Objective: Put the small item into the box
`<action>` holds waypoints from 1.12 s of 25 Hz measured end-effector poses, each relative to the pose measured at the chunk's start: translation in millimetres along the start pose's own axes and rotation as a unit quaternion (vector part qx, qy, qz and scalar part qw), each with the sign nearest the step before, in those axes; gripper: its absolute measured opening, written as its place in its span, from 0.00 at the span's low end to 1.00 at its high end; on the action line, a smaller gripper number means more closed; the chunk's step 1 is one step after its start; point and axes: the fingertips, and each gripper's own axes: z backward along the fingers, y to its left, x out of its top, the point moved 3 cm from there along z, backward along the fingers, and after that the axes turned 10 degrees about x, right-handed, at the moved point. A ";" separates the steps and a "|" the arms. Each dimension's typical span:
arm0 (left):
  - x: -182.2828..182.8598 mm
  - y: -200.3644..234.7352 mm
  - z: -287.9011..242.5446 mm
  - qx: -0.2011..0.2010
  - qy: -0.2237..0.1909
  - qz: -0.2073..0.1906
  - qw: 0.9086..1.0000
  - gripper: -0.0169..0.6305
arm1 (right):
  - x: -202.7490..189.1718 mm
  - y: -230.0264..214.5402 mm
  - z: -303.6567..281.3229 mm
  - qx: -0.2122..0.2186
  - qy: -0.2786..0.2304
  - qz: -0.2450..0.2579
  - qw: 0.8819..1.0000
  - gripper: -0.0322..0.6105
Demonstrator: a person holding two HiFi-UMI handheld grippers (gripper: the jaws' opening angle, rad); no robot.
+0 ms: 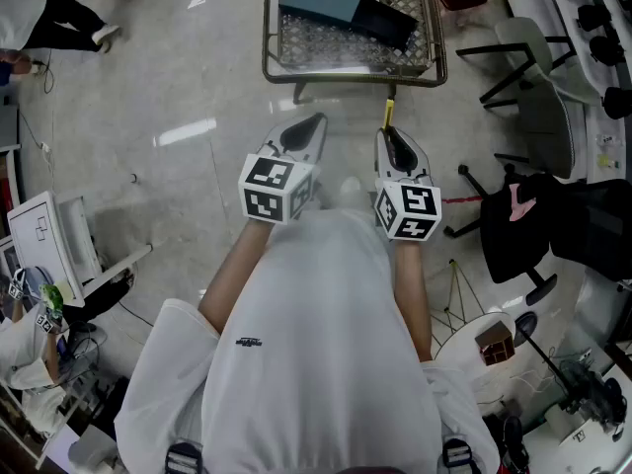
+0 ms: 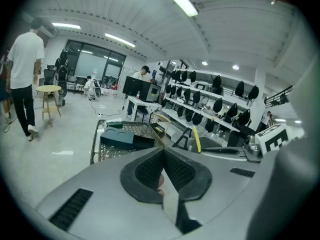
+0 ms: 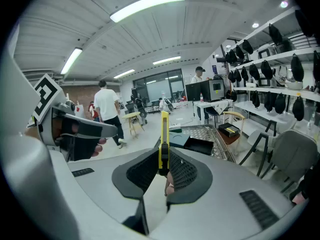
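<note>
A yellow utility knife stands upright between the pads of my right gripper, which is shut on it. From the head view its tip pokes past the right gripper. My left gripper is held beside it, jaws closed together with nothing between them. Ahead on the floor is a wire cart holding a teal box with an open black box next to it. Both grippers are short of the cart, above the pale floor.
Grey office chairs and a black chair with a pink item stand to the right. A person walks at the upper left. A white monitor-like panel is at the left. A round white stool sits lower right.
</note>
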 end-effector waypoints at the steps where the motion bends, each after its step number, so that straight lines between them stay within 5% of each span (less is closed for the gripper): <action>1: 1.8 -4.4 3.7 0.001 -0.004 0.000 1.000 0.03 | 3.5 0.0 4.6 0.001 -0.003 0.000 1.000 0.13; 10: 16.3 -38.2 21.4 0.023 -0.045 -0.005 0.999 0.03 | 28.5 -19.0 34.3 0.025 -0.028 0.014 0.999 0.13; 28: 16.5 -84.2 -9.6 0.069 -0.052 -0.019 0.996 0.03 | 29.9 -74.3 44.6 0.077 -0.044 0.028 0.996 0.13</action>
